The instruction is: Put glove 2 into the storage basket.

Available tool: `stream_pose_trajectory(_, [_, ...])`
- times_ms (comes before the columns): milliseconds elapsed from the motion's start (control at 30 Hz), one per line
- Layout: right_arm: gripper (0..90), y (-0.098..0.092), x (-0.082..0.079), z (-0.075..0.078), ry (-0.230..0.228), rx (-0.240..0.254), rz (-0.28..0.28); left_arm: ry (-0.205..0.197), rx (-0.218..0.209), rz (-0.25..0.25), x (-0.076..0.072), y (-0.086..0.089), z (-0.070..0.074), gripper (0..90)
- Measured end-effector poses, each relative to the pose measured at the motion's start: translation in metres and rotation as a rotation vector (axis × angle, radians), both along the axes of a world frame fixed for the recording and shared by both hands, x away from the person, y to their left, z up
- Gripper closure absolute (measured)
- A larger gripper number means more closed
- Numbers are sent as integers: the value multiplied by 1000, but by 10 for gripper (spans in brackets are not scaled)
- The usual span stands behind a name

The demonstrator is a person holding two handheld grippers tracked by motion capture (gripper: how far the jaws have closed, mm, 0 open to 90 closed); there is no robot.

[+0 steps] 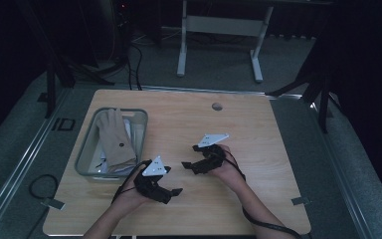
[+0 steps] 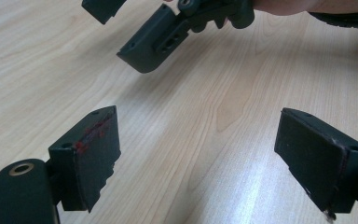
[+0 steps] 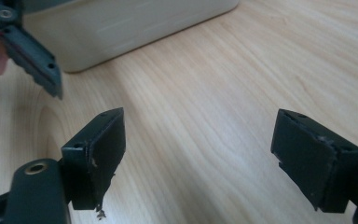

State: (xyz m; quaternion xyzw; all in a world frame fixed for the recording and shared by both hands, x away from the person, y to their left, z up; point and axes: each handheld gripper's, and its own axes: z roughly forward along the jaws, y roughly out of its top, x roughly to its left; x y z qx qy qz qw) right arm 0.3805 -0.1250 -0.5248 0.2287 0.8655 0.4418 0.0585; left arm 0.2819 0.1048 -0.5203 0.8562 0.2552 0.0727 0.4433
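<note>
1. Left gripper [image 1: 171, 191]: jaws spread, nothing between, low over the wooden surface [image 1: 258, 149].
2. Right gripper [image 1: 185, 165]: jaws spread, empty, facing the left one.
3. Beige glove [image 1: 115, 137] lies in the grey bin [image 1: 144, 124], just left of both grippers.
4. No legible writing.

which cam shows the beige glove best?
High view: the beige glove lies whole in the grey bin, fingers pointing away. The right gripper view catches the bin's pale wall, not the glove. The left gripper view looks across the tabletop.
</note>
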Motion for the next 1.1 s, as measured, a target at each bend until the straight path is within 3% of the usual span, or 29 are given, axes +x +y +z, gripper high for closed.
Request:
stream_pose_trajectory(400, [176, -23, -10, -21, 4, -5, -20, 10, -8, -50, 0, -18, -15, 142])
stream_pose_trajectory(733, [175, -37, -17, -27, -37, -13, -29, 22, 0, -76, -1, -22, -22, 142])
stream_pose_trajectory(1100, [175, -37, -17, -28, -51, -21, -15, 18, 6, -82, -1, -22, -22, 142])
